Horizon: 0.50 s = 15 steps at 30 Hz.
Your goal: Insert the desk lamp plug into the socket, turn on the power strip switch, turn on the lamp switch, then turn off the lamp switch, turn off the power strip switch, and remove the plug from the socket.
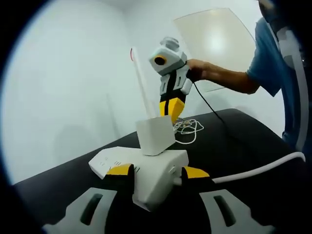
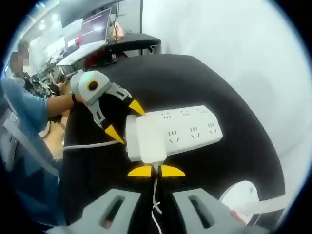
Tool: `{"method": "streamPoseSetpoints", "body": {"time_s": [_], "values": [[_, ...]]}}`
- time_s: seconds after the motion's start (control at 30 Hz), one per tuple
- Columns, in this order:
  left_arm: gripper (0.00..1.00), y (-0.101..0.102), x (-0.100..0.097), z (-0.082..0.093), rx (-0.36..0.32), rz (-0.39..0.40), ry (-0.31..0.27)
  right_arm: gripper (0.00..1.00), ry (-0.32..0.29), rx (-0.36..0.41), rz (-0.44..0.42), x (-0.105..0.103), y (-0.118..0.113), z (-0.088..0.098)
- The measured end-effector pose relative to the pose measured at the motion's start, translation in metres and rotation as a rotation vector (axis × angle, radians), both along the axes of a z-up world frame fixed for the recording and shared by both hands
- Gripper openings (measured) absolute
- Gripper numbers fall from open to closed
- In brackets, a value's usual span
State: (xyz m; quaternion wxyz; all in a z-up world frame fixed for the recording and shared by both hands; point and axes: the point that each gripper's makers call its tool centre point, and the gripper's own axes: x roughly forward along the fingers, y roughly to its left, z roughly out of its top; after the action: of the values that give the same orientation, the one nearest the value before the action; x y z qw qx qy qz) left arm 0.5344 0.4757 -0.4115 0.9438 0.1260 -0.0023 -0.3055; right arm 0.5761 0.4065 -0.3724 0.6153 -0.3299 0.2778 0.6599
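Power strip (image 2: 187, 129) lies on black surface (image 2: 195, 78), white adapter plug (image 2: 146, 141) seated in its near-left end. Left gripper (image 2: 124, 119) straddles that strip end, yellow-tipped jaws pressed to either side of it. Right gripper (image 2: 156, 171) sits at the plug, jaws nearly closed on the plug's cord (image 2: 155, 195). Lamp base (image 2: 239, 195) rests near right.
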Motion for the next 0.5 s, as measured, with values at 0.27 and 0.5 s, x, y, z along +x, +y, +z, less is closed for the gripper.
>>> {"method": "streamPoseSetpoints", "body": {"time_s": [0.27, 0.5], "values": [[0.36, -0.001, -0.001, 0.000, 0.012, -0.002, -0.009, 0.04, 0.055, 0.121, -0.022, 0.004, -0.011, -0.017], [0.36, -0.001, 0.000, 0.000, 0.013, -0.003, -0.011, 0.04, 0.125, 0.153, -0.043, 0.004, -0.014, -0.025]]}}
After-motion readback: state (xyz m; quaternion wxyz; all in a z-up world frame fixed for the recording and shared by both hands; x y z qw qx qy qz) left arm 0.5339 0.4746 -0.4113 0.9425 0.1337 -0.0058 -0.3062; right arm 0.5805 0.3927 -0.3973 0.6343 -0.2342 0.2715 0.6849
